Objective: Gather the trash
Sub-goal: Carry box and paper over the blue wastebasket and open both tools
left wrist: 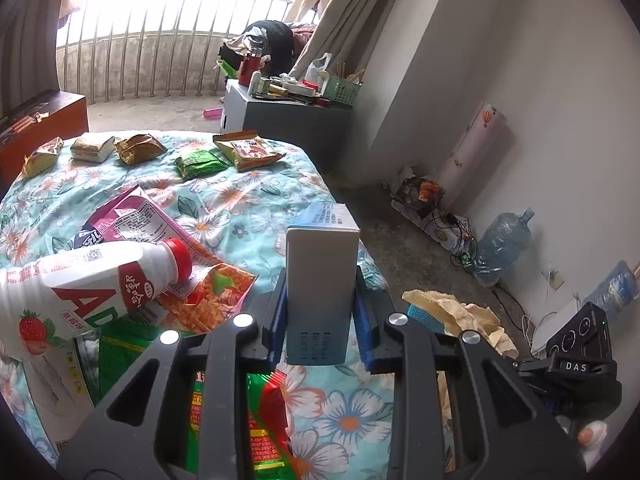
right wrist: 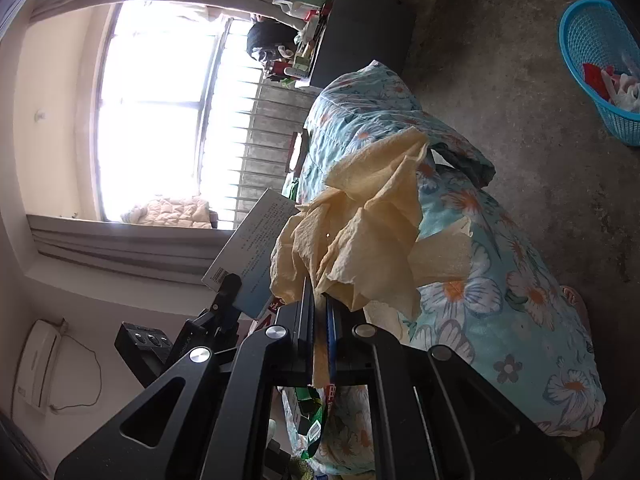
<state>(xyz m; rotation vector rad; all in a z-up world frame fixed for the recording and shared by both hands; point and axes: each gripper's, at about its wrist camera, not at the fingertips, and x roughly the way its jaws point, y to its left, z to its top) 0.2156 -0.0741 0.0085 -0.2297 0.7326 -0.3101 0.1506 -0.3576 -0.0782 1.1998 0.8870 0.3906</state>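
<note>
My left gripper [left wrist: 322,312] is shut on a small white-and-blue carton box [left wrist: 322,276] and holds it upright above the flowered bedspread [left wrist: 240,208]. My right gripper [right wrist: 320,312] is shut on a crumpled yellowish paper [right wrist: 372,236], rolled sideways beside the bed; the paper also shows in the left wrist view [left wrist: 460,316]. A white strawberry milk bottle [left wrist: 84,288] with a red cap lies on snack wrappers [left wrist: 200,292] at the left. A blue basket [right wrist: 600,64] with scraps inside stands on the floor.
Several snack packets [left wrist: 200,164] lie at the bed's far edge. A grey cabinet [left wrist: 280,112] with clutter stands beyond. Water jugs [left wrist: 504,240], cables and a bag lie along the right wall. A red-brown box [left wrist: 44,128] stands at the far left.
</note>
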